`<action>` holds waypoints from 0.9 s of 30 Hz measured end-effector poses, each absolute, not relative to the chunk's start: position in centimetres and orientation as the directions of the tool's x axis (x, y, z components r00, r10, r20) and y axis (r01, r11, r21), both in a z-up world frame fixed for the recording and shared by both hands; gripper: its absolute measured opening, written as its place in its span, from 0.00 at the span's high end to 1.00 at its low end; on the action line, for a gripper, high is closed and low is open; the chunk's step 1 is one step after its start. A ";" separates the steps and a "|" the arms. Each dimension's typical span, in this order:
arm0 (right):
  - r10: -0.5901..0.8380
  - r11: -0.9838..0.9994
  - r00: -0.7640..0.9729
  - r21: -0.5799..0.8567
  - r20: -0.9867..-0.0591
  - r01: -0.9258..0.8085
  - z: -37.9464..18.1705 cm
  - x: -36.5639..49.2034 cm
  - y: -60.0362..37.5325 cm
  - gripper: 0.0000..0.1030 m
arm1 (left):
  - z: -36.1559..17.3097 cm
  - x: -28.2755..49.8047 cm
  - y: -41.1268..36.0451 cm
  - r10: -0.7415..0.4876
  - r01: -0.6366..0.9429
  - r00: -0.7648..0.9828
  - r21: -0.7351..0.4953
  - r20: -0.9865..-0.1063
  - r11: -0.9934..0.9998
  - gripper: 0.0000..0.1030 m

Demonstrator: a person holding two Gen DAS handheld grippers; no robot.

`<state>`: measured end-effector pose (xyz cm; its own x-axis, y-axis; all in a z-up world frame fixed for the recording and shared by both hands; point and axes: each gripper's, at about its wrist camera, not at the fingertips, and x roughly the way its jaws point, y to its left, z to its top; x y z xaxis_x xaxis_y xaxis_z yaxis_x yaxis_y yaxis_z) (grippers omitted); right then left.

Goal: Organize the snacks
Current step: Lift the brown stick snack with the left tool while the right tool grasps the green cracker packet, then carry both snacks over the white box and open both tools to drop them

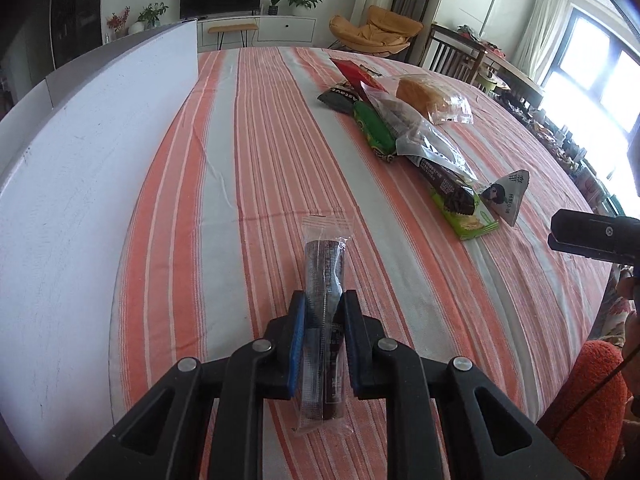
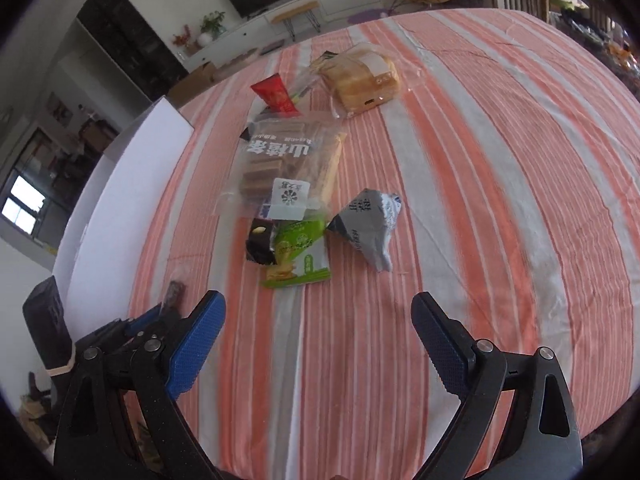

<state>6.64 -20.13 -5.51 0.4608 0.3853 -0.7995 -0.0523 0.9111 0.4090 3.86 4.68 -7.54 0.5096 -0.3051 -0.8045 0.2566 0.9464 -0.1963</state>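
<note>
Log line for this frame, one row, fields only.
left gripper: shut on dark snack stick | right gripper: open, above striped tablecloth | snack pile: untouched | white box: left side

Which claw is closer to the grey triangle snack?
The right claw. It hangs open just short of the grey triangle snack, nothing in it. The left claw is off to the side, shut on a dark snack stick.

Left gripper (image 1: 323, 312): jaws closed tight, level, pointing toward 12 o'clock. Right gripper (image 2: 318, 316): jaws spread wide, pitched downward.
</note>
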 end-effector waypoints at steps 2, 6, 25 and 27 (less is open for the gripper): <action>0.361 0.930 0.410 0.357 -0.838 -0.089 -6.3 6.9 -17.6 0.09 | -7.5 3.9 4.9 -0.315 0.249 0.507 -0.213 -0.802 0.945 0.83; 0.237 0.972 0.389 0.220 -0.890 -0.088 -8.9 10.1 -15.2 0.09 | -7.0 3.6 5.4 -0.333 0.239 0.507 -0.242 -0.795 0.941 0.83; 0.604 0.726 0.397 0.683 -0.691 0.083 -8.6 3.5 -20.4 0.50 | -1.3 -0.2 7.1 -0.501 0.291 0.495 -0.408 -0.710 0.865 0.83; 0.645 0.676 0.412 0.732 -0.643 0.083 -7.7 3.5 -19.9 0.50 | 0.8 -0.4 8.6 -0.546 0.277 0.502 -0.474 -0.670 0.836 0.83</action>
<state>3.52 -19.87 -7.70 0.4116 0.6455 -0.6433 0.0832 0.6764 0.7319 -0.39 8.64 0.83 0.5024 -0.5464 -0.6701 0.2766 0.8358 -0.4742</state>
